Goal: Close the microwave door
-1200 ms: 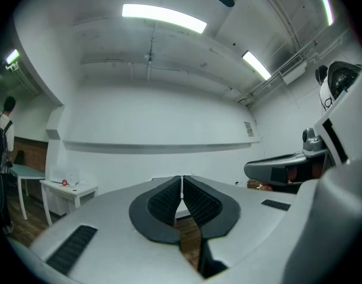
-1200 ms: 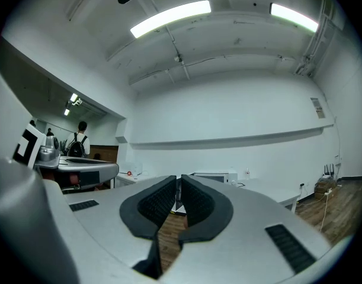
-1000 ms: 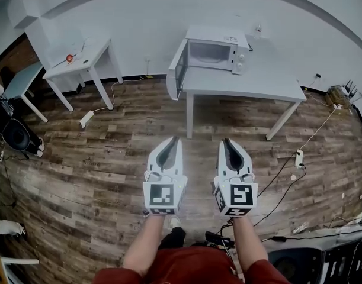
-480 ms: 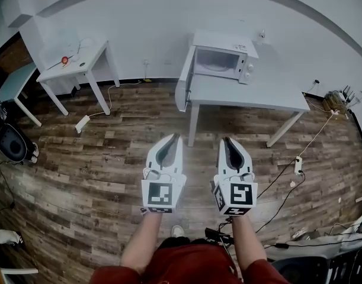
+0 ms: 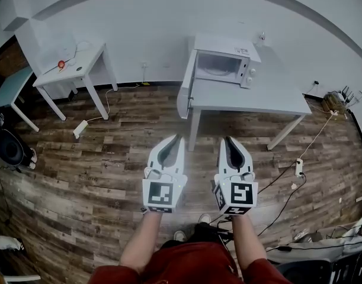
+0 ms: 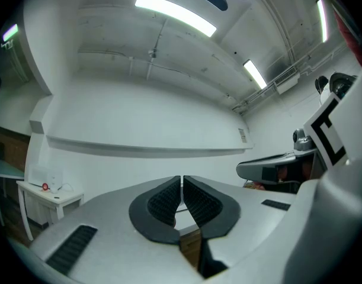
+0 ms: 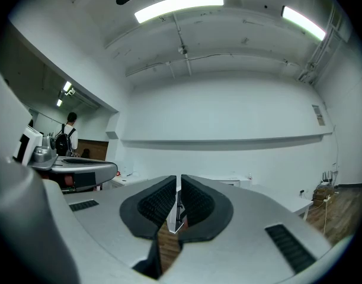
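A white microwave (image 5: 225, 61) stands on the left end of a white table (image 5: 258, 96) against the far wall. Its door (image 5: 185, 87) hangs open to the left, past the table edge. In the head view my left gripper (image 5: 174, 138) and right gripper (image 5: 226, 139) are held side by side over the wooden floor, well short of the table, both pointing at it. The left gripper (image 6: 182, 180) is shut with nothing between its ribbed pads. The right gripper (image 7: 178, 181) also shows its pads together and empty, with the microwave (image 7: 230, 181) small behind them.
A small white table (image 5: 80, 64) with a red object (image 5: 61, 64) stands at the left wall, a power strip (image 5: 80, 129) on the floor below it. Cables and another power strip (image 5: 298, 158) lie right of the big table. A person (image 7: 68, 136) stands far off.
The view has moved closer to the microwave table, which now sits slightly lower and larger. Both grippers keep the same side-by-side pose and stay shut.
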`<state>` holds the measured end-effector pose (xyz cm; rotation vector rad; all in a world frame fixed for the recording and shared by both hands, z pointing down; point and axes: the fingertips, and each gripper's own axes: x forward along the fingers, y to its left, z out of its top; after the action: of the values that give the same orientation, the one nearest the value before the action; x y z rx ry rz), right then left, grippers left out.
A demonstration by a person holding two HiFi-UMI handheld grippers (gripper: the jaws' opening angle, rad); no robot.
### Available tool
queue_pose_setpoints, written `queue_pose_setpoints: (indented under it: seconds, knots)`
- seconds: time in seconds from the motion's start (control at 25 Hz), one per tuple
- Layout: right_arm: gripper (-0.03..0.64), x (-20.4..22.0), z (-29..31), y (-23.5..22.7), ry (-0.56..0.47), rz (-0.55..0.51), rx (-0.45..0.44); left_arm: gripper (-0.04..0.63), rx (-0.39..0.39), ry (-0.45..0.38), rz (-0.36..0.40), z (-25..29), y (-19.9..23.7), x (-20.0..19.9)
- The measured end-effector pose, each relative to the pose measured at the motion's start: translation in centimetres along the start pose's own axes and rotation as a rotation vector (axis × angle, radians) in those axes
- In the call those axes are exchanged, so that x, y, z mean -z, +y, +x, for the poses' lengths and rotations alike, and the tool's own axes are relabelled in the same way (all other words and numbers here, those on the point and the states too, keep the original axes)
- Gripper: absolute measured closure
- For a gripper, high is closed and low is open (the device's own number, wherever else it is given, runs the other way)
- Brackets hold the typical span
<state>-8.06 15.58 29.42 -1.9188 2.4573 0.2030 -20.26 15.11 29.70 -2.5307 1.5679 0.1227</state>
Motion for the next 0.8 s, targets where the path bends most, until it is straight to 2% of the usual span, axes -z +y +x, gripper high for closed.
queue_pose_setpoints:
  seconds: [0.32, 0.48, 0.68, 0.8]
  knots:
    - [0.571, 1.5, 4.1, -3.3, 0.006, 0.035, 0.0, 0.558, -0.004, 0.015, 0.019, 4.9, -0.2, 1.2]
    - [0.571, 1.6, 6.6, -5.5, 0.002, 0.042, -0.014, 0.558, -0.033, 0.017, 0.024, 8.1, 0.1, 1.2]
    - [0.571, 2.0, 9.2, -9.2, 0.007, 0.006, -0.019, 0.558, -0.051, 0.027, 0.011, 12.2, -0.8, 1.7]
    - [0.571, 2.2, 10.6, -11.5, 0.001, 0.021, -0.025, 0.558, -0.056, 0.026, 0.012, 14.5, -1.6, 1.8]
